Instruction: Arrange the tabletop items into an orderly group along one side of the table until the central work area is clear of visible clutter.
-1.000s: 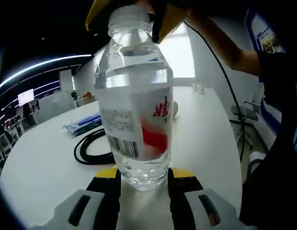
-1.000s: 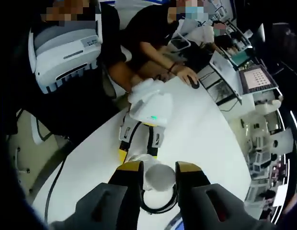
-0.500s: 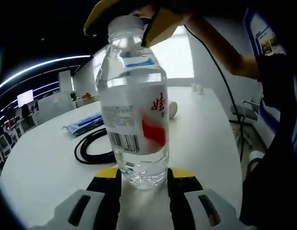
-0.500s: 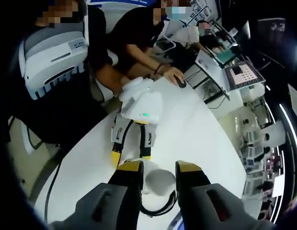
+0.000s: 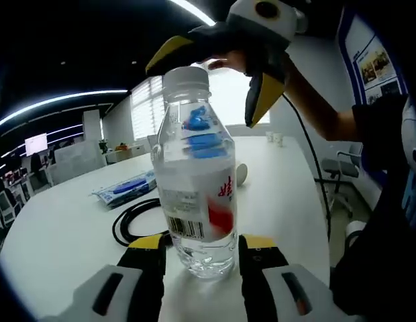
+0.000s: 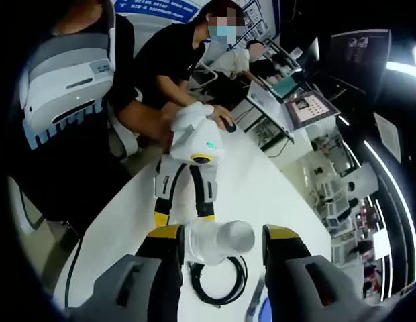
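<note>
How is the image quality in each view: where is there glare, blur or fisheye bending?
Left gripper view: the bright window behind the water bottle is overexposed, the bottle's blue print looks smeared, and the ceiling light strips bend into arcs. Right gripper view: the bottle's cap end is sharp, while the desks and people toward the edge curve and soften; the coiled black cable stays readable.

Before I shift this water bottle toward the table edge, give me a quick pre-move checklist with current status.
1. Water bottle upright on the white table: ok.
2. Left claw around the bottle base: ok for position, contact cannot tell.
3. Right claw released from the bottle cap: ok, its jaws stand apart around the cap in both views.
4. Cap screwed tight: cannot tell.
5. Black cable coil clear of the bottle's path: not ok, it lies just behind the bottle.
6. Blue packet out of the way: ok, farther back on the table.
</note>
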The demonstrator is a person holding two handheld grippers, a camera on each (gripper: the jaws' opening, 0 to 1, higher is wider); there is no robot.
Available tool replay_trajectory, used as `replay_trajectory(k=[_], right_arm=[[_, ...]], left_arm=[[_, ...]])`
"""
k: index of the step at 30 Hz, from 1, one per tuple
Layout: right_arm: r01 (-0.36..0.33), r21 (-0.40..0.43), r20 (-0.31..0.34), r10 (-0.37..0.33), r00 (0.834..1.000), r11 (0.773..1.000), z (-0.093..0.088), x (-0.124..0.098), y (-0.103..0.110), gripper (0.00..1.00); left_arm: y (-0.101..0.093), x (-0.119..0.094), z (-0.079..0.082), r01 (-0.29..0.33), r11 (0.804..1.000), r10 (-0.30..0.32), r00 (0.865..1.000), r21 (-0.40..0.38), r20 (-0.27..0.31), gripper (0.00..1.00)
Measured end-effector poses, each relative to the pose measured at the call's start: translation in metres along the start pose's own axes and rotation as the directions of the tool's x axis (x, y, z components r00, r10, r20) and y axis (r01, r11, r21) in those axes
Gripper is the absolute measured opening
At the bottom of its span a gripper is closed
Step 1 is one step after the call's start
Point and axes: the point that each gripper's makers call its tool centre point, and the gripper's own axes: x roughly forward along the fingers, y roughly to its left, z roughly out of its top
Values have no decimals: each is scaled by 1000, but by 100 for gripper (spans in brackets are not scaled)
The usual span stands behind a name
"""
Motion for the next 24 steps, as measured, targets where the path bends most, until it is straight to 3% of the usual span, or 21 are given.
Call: replay_trajectory(k=[7, 9, 14, 19, 24], right_arm=[[100, 68, -11, -100, 995, 993, -19, -14, 8, 62], [140, 140, -16, -139, 990, 980, -28, -19, 10, 65], [184, 216, -10, -186, 982, 959, -46, -28, 19, 76], [240, 355, 13, -262, 965, 903, -63, -36, 29, 87], [272, 424, -2, -299, 954, 864, -77, -42, 42, 95]], left_arm=[[0, 4, 0, 11, 1000, -11, 1000, 3, 1, 48], [-2, 5, 3, 23, 1000, -23, 1000, 1, 12, 50], [-3, 11, 7, 37, 999, -37, 999, -2, 30, 52], [-4, 18, 9, 50, 999, -50, 998, 9, 29, 55], [-4, 23, 9, 51, 999, -51, 998, 15, 34, 56]])
